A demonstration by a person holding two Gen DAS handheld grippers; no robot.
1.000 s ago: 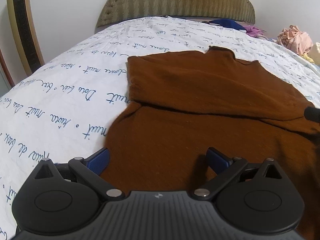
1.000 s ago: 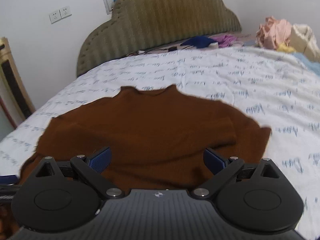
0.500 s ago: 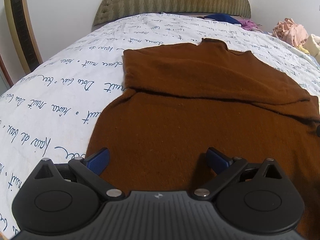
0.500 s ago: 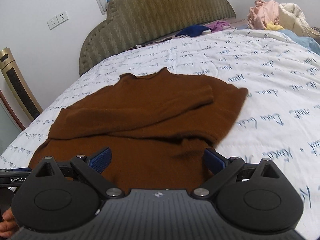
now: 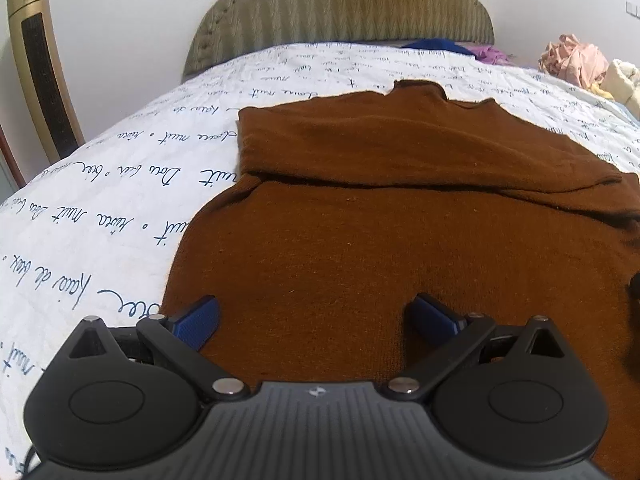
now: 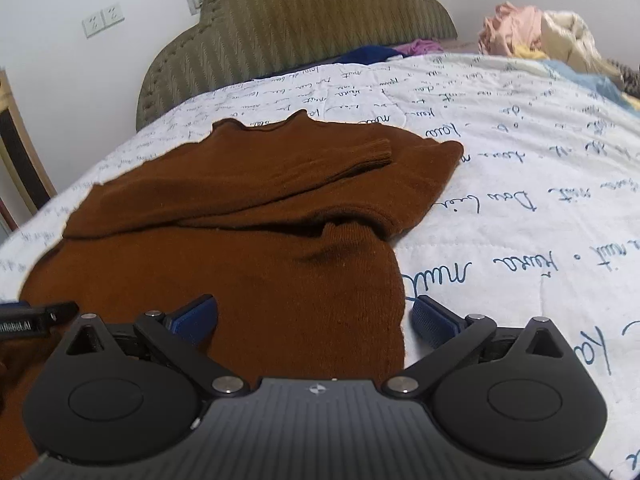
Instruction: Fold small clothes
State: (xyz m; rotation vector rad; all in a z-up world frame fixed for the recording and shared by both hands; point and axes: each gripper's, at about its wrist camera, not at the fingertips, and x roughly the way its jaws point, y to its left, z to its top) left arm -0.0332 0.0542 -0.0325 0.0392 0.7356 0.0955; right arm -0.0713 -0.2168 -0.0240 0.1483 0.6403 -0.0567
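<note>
knitwear first: a rust-brown knitted sweater [image 5: 400, 216] lies flat on the bed's white quilt with blue handwriting print [image 5: 120, 200], both sleeves folded across its chest. the left gripper [image 5: 316, 316] hovers over its lower left part, jaws wide apart, holding nothing. the right gripper [image 6: 316, 316] straddles the sweater's right edge, jaws equally wide and empty.
</note>
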